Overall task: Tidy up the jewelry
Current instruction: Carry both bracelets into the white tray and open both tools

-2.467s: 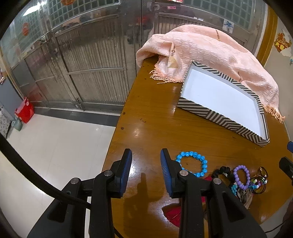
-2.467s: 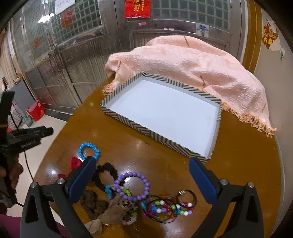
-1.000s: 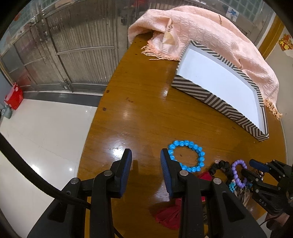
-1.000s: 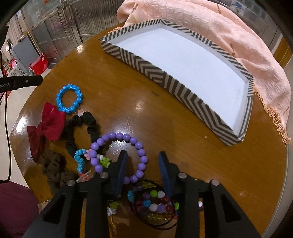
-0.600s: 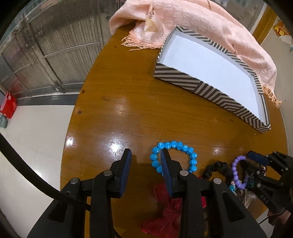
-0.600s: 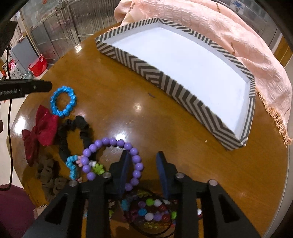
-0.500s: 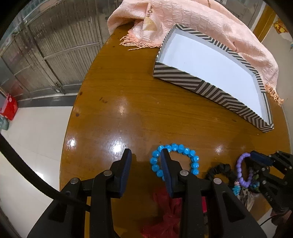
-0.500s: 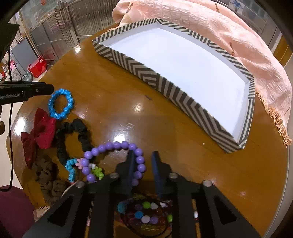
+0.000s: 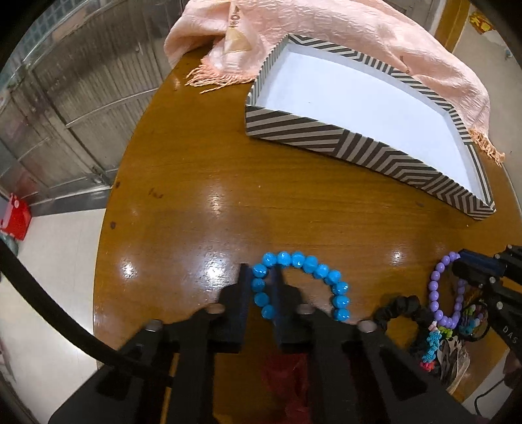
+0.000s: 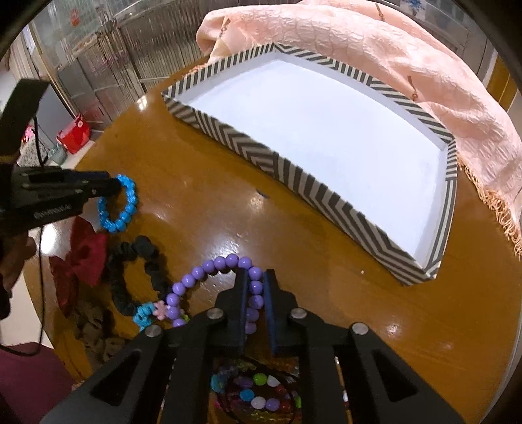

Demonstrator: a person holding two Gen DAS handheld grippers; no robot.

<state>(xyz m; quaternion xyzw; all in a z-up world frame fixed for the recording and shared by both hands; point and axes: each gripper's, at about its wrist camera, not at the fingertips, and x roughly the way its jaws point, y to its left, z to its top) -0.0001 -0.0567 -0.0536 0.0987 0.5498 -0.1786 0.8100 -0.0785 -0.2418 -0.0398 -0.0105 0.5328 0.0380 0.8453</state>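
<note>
In the left wrist view, the left tool has its jaws narrow and pressed on the near-left side of the blue bracelet, with several blue beads between them. The bracelet lies on the brown worktop, just above the tool tips, with its ring going toward 3 o'clock. At 1 o'clock stands the striped box with a white inside, and a pink cloth lies behind it at 12 o'clock, hanging over the far rim of the worktop. At 3 o'clock the right tool touches the purple bracelet. A black hair tie lies between the two bracelets. A red bow shows low, partly hidden under the left tool.

In the right wrist view, the right tool has its jaws narrow and still closing on the purple bracelet; the beads on the right side of the ring sit between them. The rest of the ring curves toward 10 o'clock. At 9 o'clock the left tool grips the blue bracelet. The red bow and the black hair tie lie between 8 and 9 o'clock. A bracelet with many colours lies at 6 o'clock, under the tool. The striped box fills the area from 12 to 2 o'clock, and the pink cloth is behind it.
</note>
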